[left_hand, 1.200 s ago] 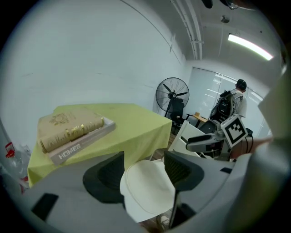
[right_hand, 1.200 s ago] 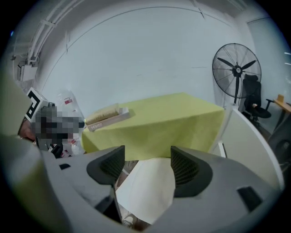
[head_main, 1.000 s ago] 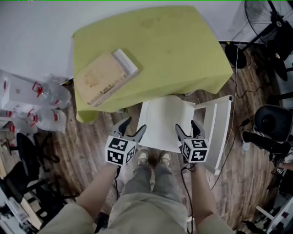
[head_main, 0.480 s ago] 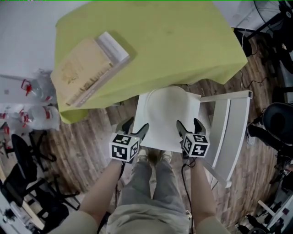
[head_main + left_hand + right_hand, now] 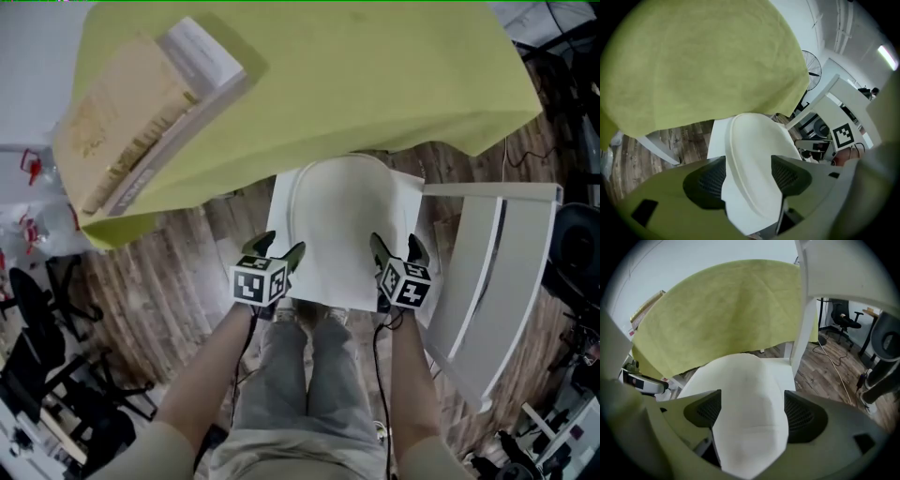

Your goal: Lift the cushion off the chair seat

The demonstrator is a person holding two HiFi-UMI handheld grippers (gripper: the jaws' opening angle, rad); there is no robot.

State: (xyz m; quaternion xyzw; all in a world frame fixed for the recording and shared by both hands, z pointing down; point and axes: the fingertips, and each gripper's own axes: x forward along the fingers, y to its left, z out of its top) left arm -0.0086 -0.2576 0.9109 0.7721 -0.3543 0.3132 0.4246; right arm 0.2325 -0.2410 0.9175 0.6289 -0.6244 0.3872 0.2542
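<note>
Wood floor (image 5: 178, 272) | left gripper (image 5: 279, 246), right gripper (image 5: 396, 242) sunk to cushion (image 5: 342, 211) | jaws just widened, not pressing it

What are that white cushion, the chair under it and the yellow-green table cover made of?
Cushion: soft off-white fabric or faux leather, matte, with a seam round its edge; I can't tell which. Chair: probably white-painted wood, flat smooth boards. Cover: thin matte cloth, draping loosely at its edges.

cushion (image 5: 342, 225) on chair (image 5: 483, 277), table (image 5: 375, 75) behind
</note>
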